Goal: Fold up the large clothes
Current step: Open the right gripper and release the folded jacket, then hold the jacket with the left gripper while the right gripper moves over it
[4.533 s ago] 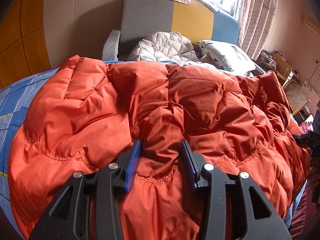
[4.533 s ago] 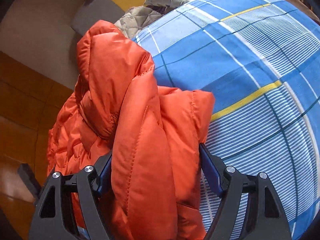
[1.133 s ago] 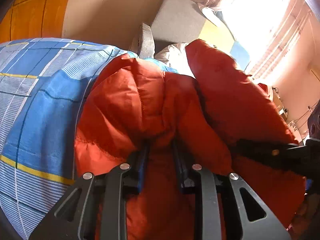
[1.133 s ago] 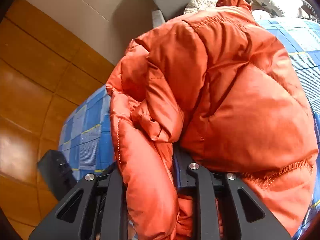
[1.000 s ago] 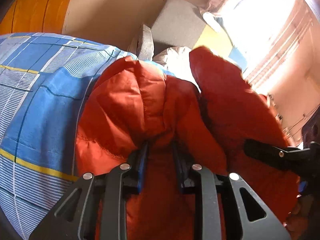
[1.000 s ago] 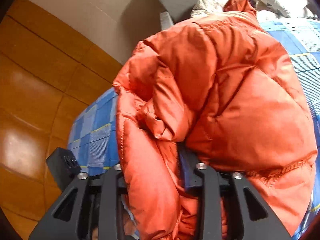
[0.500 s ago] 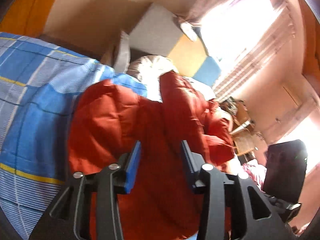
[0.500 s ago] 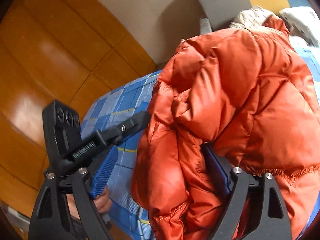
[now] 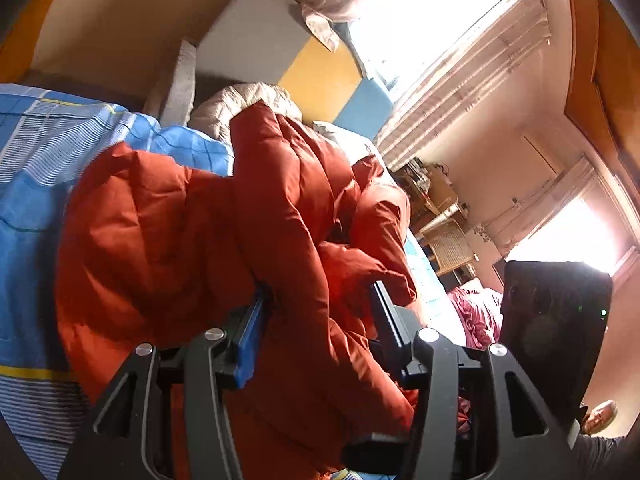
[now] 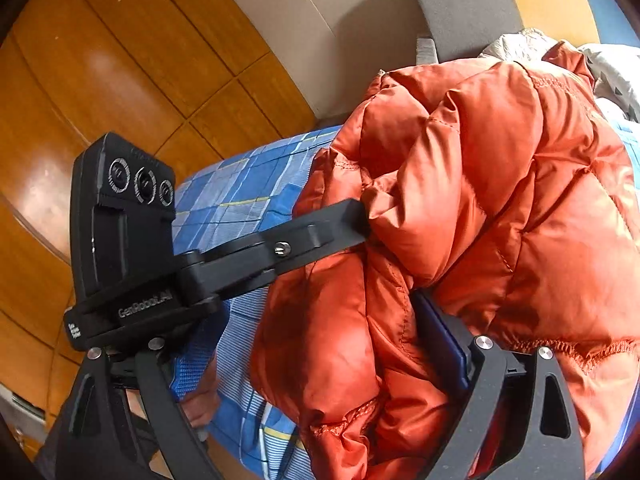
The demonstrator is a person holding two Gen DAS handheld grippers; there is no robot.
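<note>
bed [image 9: 36,184] carried blue checked sheet | jacket [image 9: 168,236] lay bunched on it, orange, puffy | left claw [image 9: 316,320] stood apart, jacket folds between its fingers | right claw [image 10: 320,344] stood apart around jacket edge

My jacket [image 9: 168,240] lies on the bed [image 9: 36,168], bunched between my left tongs [image 9: 316,320]; pillows [image 9: 248,100] upper centre behind it.
</note>
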